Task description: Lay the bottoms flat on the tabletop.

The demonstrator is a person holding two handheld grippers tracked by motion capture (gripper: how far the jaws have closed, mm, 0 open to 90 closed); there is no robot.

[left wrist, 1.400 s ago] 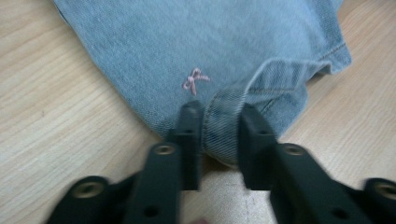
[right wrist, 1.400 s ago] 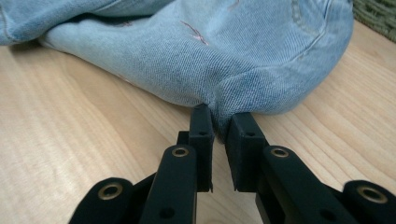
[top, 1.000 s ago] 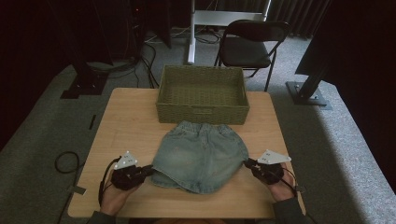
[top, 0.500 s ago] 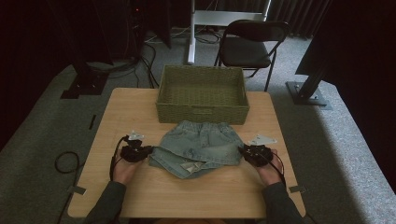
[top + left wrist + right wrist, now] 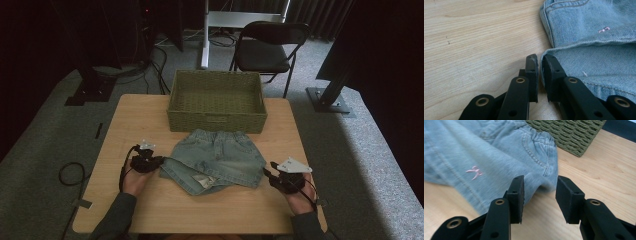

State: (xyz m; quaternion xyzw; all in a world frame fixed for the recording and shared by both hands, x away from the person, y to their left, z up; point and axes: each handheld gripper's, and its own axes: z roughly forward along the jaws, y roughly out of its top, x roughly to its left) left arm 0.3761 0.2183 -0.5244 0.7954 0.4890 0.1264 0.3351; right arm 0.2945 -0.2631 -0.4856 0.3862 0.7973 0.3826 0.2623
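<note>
Pale, light-blue denim shorts (image 5: pixel 215 160) lie toward the middle of the table (image 5: pixel 125 125), which is light wood with a fine streaked grain. The shorts carry a small pink stitched mark, and a whitish label shows on the folded part nearest the table's front edge. At the back edge sits a woven basket (image 5: pixel 216 100) in olive green. The left tongs (image 5: pixel 539 65) and the right tongs (image 5: pixel 539 195) are matt black with brass-coloured rivets.
</note>
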